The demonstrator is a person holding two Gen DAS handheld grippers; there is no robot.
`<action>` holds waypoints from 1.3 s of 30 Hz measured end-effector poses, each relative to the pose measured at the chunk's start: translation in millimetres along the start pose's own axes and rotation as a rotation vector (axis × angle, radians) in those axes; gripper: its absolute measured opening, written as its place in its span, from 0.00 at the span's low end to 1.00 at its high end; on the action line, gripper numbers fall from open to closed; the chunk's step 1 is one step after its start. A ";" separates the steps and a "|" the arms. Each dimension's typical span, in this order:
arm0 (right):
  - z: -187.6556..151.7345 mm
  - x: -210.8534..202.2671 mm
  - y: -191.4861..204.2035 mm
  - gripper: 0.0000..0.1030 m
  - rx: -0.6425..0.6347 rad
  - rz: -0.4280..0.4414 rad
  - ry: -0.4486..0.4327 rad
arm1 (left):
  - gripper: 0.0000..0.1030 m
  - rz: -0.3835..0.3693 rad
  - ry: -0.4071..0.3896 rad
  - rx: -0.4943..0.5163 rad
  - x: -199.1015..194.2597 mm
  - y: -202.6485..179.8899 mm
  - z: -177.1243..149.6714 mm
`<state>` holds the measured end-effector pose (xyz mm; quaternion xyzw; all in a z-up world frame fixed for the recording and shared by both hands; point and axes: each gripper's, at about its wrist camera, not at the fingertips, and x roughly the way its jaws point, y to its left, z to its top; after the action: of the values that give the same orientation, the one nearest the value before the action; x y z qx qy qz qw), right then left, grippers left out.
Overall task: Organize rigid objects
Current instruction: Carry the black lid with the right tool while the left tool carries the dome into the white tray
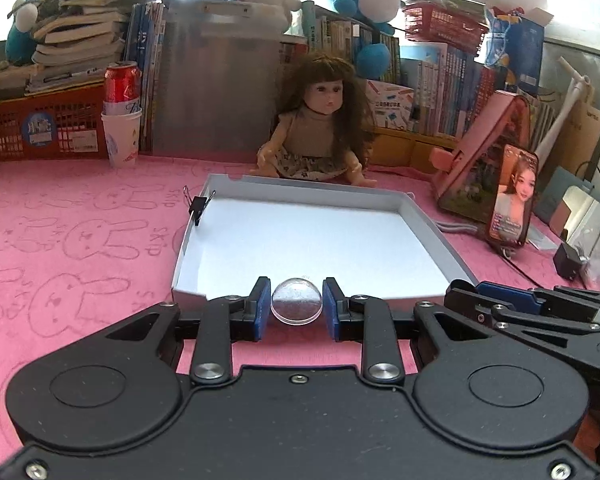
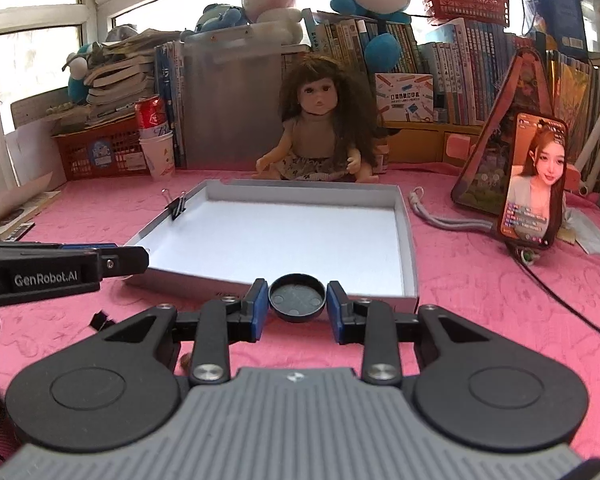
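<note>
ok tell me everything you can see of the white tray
The tray is a shallow, square-ish box lid, apparently cardboard, white inside with grey outer walls. It lies flat and open on the pink cloth, in front of the doll, and nothing lies in it. A black binder clip grips its left wall.

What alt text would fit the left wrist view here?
The left gripper holds a clear dome between its blue pads, at the near edge of a white tray on a pink cloth. A binder clip grips the tray's left wall; a doll sits behind it.
</note>
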<state>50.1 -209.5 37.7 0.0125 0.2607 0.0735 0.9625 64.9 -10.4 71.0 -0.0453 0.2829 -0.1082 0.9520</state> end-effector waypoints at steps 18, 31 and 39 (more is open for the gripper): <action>33.8 91.8 -39.6 0.36 0.088 -0.001 0.229 | 0.25 0.037 0.149 -0.039 96.7 21.9 32.4; 29.9 115.8 -38.6 0.36 0.086 -0.018 0.293 | 0.25 0.080 0.206 -0.017 124.5 24.9 24.6; 25.7 120.1 -35.8 0.36 0.065 -0.037 0.299 | 0.25 0.099 0.213 0.012 131.2 23.5 19.8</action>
<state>170.3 -226.8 -2.4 0.0277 0.4033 0.0482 0.9134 187.1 -17.5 14.7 -0.0139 0.3836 -0.0670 0.9210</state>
